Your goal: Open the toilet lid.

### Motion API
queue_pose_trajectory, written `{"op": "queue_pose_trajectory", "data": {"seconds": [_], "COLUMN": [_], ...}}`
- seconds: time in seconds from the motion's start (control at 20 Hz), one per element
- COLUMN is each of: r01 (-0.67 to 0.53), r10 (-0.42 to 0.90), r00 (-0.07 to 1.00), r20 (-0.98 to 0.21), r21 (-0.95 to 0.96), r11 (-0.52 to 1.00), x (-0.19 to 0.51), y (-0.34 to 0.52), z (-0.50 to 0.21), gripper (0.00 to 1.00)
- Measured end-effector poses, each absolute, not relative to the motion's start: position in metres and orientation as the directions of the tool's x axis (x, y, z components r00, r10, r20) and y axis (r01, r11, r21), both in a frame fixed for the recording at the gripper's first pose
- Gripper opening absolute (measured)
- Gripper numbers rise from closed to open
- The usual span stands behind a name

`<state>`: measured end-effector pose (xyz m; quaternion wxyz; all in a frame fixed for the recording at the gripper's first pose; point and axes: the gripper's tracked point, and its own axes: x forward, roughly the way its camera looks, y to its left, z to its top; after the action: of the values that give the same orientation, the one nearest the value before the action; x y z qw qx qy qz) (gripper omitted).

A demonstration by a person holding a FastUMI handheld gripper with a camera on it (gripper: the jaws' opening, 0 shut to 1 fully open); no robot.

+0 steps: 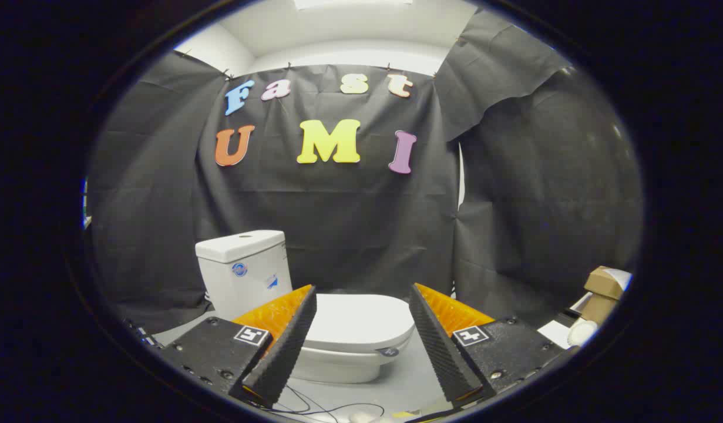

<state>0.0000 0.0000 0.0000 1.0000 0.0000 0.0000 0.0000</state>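
A white toilet stands on the floor ahead of me, its cistern (244,267) at the back left against the black cloth wall. The toilet lid (361,320) lies flat and closed over the bowl (343,363). My gripper (362,296) is open, its two fingers spread wide. The lid shows in the gap between them, a little way beyond the tips, with no contact. The left finger (282,346) hides the lid's left edge.
Black cloth walls close in the booth at the back and right. A cardboard box (605,291) and white items sit on a surface at the right. Thin cables (326,408) lie on the grey floor in front of the bowl.
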Motion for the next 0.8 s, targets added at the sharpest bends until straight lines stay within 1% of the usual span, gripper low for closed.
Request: {"op": "queue_pose_trajectory", "data": {"seconds": [0.8], "r01": [-0.024], "r10": [0.024], "r00": [1.000], "r20": [0.000], "r21": [0.006], "r11": [1.000], "x": [0.0051], "y": [0.0088], "z": [0.0000], "gripper": [0.99]}}
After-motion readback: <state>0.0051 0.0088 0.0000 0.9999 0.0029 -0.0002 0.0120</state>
